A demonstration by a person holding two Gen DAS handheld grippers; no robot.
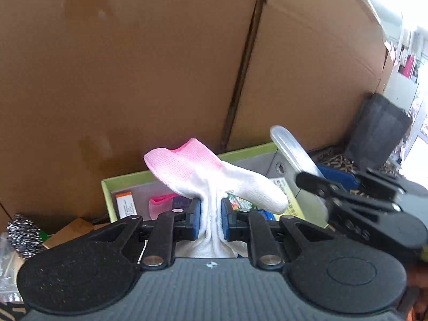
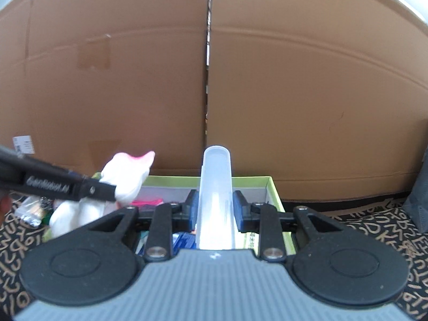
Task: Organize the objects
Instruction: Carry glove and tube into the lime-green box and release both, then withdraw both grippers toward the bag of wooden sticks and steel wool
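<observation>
My left gripper is shut on a white glove with a pink cuff and holds it above a green-rimmed box. The glove also shows in the right wrist view, beside the left gripper's arm. My right gripper is shut on a clear plastic case, a long rounded one, above the same box. In the left wrist view the case sticks up from the right gripper at the right.
The box holds a second pink-cuffed glove, an orange-labelled packet and printed packs. A cardboard wall stands behind. A steel scourer lies left. A dark block stands right on a letter-patterned cloth.
</observation>
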